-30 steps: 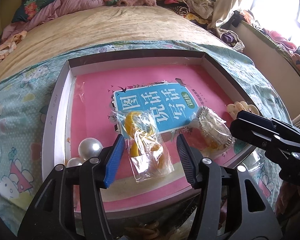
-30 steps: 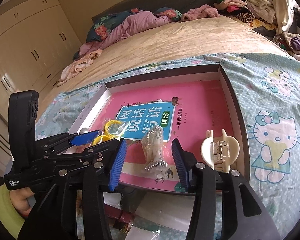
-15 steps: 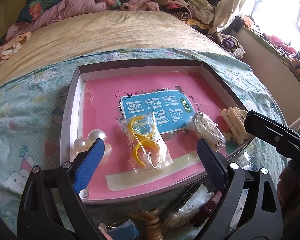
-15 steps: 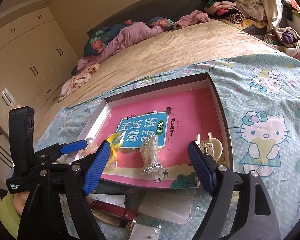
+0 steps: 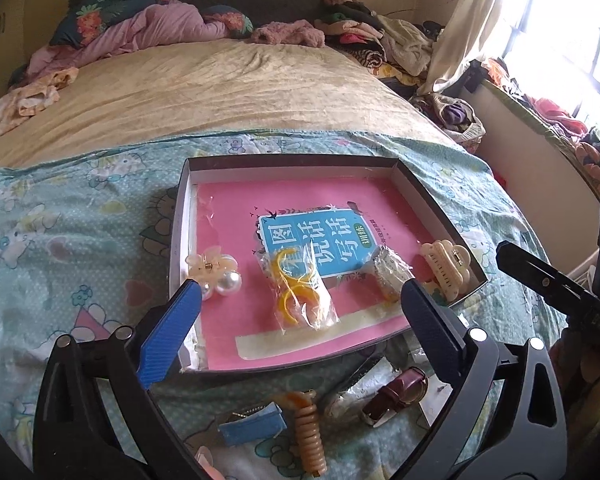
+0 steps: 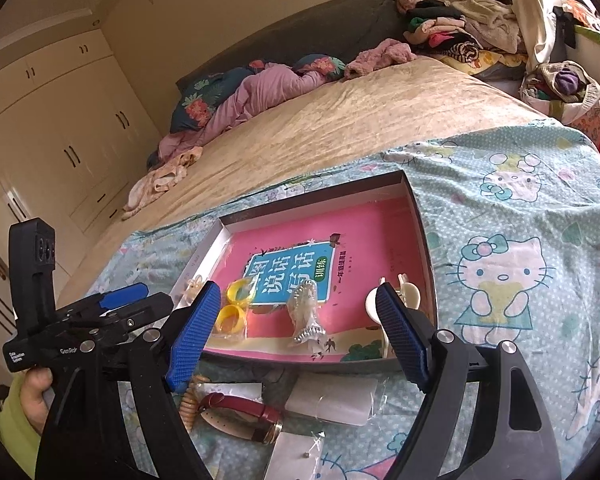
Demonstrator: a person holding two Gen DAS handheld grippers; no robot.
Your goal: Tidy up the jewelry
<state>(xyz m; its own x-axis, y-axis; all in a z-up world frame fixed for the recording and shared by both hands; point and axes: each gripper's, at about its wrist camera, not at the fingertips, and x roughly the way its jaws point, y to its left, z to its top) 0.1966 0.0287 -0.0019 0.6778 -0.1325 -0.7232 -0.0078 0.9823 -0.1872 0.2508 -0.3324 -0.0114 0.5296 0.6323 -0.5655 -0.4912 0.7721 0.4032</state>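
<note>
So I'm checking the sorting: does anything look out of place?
Yes. Several pieces lie outside the box, on the sheet by its near edge: a maroon-strap watch, a blue card, a beige coiled hair tie. Inside, the pearl clip, bagged yellow rings and cream claw clip lie loose.

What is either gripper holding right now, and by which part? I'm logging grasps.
Nothing. The left gripper and right gripper are both open and empty, hovering above the box.

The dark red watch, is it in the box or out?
Out: the watch lies on the bedsheet in front of the box.
</note>
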